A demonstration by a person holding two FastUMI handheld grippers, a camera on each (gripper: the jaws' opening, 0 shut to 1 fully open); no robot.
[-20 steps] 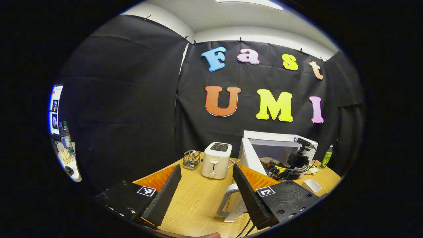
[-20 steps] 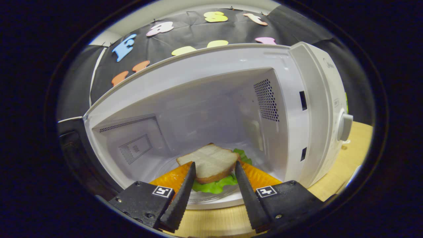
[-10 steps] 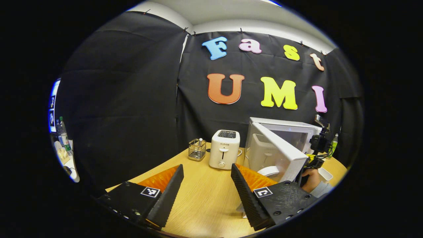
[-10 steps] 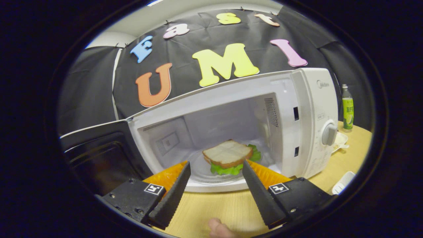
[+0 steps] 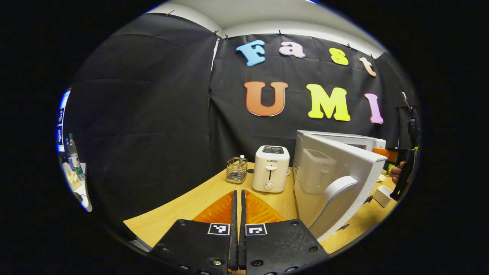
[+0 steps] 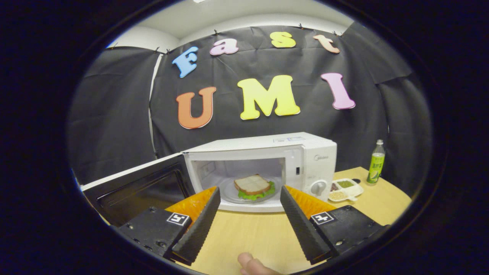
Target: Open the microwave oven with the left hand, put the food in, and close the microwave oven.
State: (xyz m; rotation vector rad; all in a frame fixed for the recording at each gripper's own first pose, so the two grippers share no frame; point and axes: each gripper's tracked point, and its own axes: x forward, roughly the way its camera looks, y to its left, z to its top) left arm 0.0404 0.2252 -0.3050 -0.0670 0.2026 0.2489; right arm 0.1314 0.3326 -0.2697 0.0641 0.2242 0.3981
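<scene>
The white microwave (image 6: 313, 152) stands on the wooden table (image 6: 263, 233) with its door (image 6: 141, 187) swung wide to the left. Inside, a sandwich (image 6: 253, 186) of white bread and lettuce lies on the glass plate (image 6: 233, 196). My right gripper (image 6: 248, 214) is open and empty, held back from the cavity over the table. In the left gripper view the door (image 5: 328, 168) shows its outer face and curved handle (image 5: 336, 194). My left gripper (image 5: 237, 214) is shut with nothing between its fingers, low and to the left of that door.
A white toaster (image 5: 271, 173) and a wire basket (image 5: 236, 170) stand left of the microwave. A green bottle (image 6: 376, 162) and a snack tray (image 6: 345, 187) sit to its right. A small white box (image 5: 382, 194) lies near a hand (image 5: 395, 172). A fingertip (image 6: 252, 263) shows below.
My right gripper has let go of the sandwich on the plate and drawn well back from the microwave. My left gripper's fingers have gone from open to shut.
</scene>
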